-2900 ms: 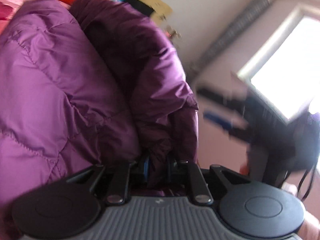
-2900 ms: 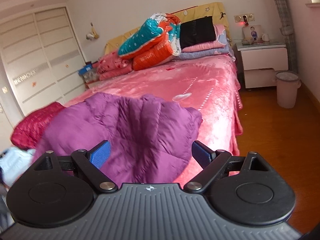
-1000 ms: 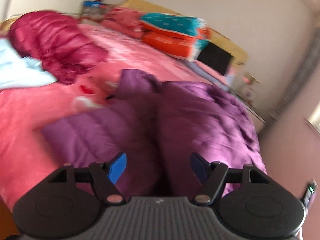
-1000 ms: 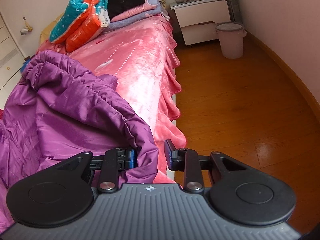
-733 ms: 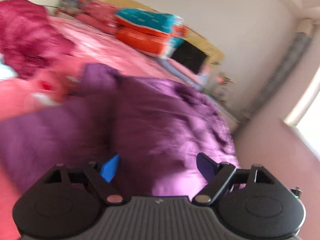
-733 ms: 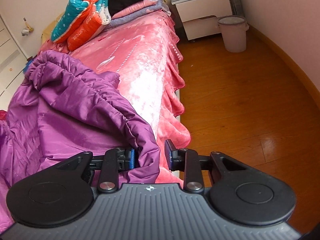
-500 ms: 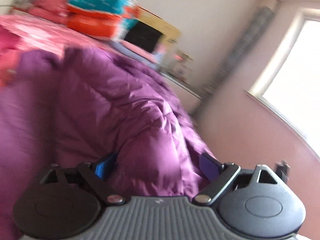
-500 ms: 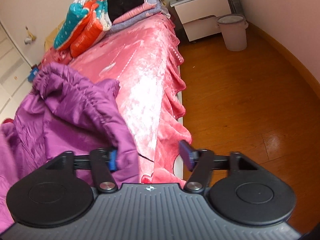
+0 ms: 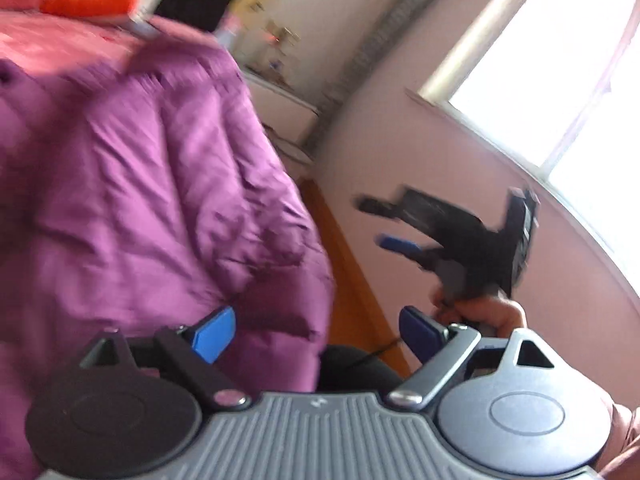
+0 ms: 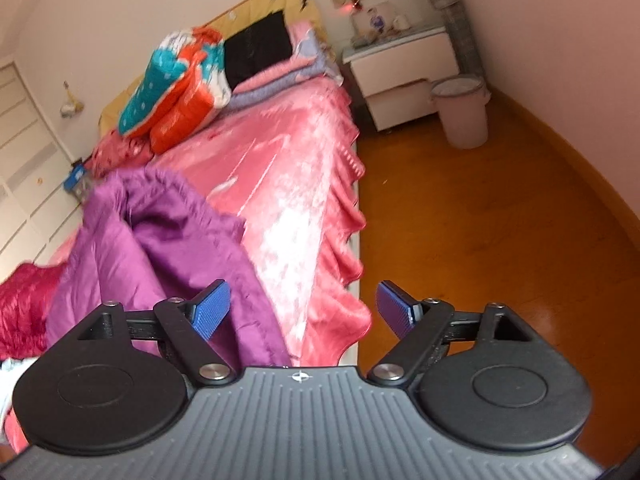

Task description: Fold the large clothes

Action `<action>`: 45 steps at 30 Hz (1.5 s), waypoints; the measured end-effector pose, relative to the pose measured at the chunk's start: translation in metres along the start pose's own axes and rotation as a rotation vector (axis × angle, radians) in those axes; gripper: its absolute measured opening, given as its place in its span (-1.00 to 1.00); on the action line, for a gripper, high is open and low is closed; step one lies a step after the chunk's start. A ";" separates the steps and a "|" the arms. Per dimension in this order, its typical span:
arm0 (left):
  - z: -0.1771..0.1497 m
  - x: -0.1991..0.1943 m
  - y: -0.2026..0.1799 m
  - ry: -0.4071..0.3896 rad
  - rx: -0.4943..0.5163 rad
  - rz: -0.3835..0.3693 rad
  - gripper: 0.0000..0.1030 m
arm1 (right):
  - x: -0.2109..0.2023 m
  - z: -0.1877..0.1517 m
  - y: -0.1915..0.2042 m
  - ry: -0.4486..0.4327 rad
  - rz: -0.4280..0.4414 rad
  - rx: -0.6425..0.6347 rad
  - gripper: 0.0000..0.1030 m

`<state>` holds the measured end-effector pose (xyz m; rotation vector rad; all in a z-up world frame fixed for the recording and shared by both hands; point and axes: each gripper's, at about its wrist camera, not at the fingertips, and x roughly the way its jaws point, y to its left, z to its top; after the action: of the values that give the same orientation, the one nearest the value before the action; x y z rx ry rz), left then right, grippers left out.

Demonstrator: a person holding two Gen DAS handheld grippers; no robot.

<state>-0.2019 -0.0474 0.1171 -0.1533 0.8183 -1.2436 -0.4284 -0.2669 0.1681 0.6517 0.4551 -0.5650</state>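
A large purple quilted jacket (image 9: 140,184) lies bunched on the pink bed (image 10: 280,184), near its foot edge; it also shows in the right wrist view (image 10: 168,248). My left gripper (image 9: 316,330) is open and empty, just over the jacket's near edge. My right gripper (image 10: 302,306) is open and empty, with the jacket's edge beside its left finger (image 10: 210,308). The right gripper also shows in the left wrist view (image 9: 400,224), held in a hand to the right of the bed.
A dark red jacket (image 10: 24,300) lies at the left of the bed. Folded quilts and pillows (image 10: 188,84) are stacked at the headboard. A white nightstand (image 10: 400,68) and a pink bin (image 10: 462,114) stand beyond on the wooden floor (image 10: 480,240). A window (image 9: 552,80) is at right.
My right gripper has opened and let go of the purple jacket's edge, which dropped onto the bed. My left gripper stayed open and swung right over the jacket.
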 end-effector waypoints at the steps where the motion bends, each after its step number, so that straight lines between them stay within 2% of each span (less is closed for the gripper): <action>1: 0.001 -0.016 0.005 -0.032 -0.019 0.044 0.74 | -0.004 0.003 -0.004 -0.014 -0.002 0.016 0.96; 5: -0.007 -0.071 0.036 -0.115 -0.169 0.306 0.74 | -0.012 0.011 -0.013 -0.054 0.014 0.071 0.98; 7: -0.015 -0.095 0.063 -0.159 -0.306 0.453 0.74 | -0.015 0.011 -0.011 -0.070 0.039 0.074 0.99; 10: -0.021 -0.116 0.102 -0.247 -0.526 0.566 0.74 | -0.015 0.009 -0.001 -0.072 0.081 0.047 1.00; 12: -0.023 -0.123 0.124 -0.291 -0.621 0.580 0.74 | -0.013 0.006 0.008 -0.067 0.107 0.015 1.00; 16: -0.021 -0.124 0.153 -0.354 -0.726 0.613 0.76 | -0.013 0.000 0.027 -0.057 0.133 -0.079 1.00; 19: -0.020 -0.117 0.174 -0.357 -0.785 0.637 0.77 | -0.012 -0.005 0.038 -0.045 0.160 -0.118 1.00; 24: -0.018 -0.102 0.198 -0.350 -0.832 0.641 0.78 | -0.007 -0.007 0.052 -0.020 0.195 -0.166 1.00; 28: -0.020 -0.090 0.214 -0.361 -0.879 0.601 0.81 | 0.002 -0.007 0.068 0.008 0.238 -0.182 1.00; 32: -0.011 -0.081 0.218 -0.351 -0.861 0.587 0.83 | 0.010 -0.008 0.093 0.025 0.283 -0.235 1.00; 34: -0.005 -0.076 0.218 -0.341 -0.829 0.582 0.61 | 0.017 -0.008 0.108 0.031 0.300 -0.268 1.00; 36: 0.000 -0.072 0.218 -0.322 -0.792 0.609 0.04 | 0.021 -0.011 0.123 0.035 0.313 -0.300 1.00; 39: 0.008 -0.072 0.221 -0.326 -0.762 0.628 -0.44 | 0.036 -0.012 0.142 0.045 0.317 -0.351 1.00; 42: 0.025 -0.082 0.226 -0.348 -0.722 0.650 -0.64 | 0.047 -0.009 0.158 0.046 0.309 -0.400 1.00; 45: 0.052 -0.094 0.233 -0.360 -0.627 0.703 -0.70 | 0.059 -0.006 0.173 0.027 0.297 -0.423 1.00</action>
<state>0.0034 0.1006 0.0759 -0.5283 0.8197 -0.2597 -0.2787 -0.1692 0.2064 0.3118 0.4752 -0.1680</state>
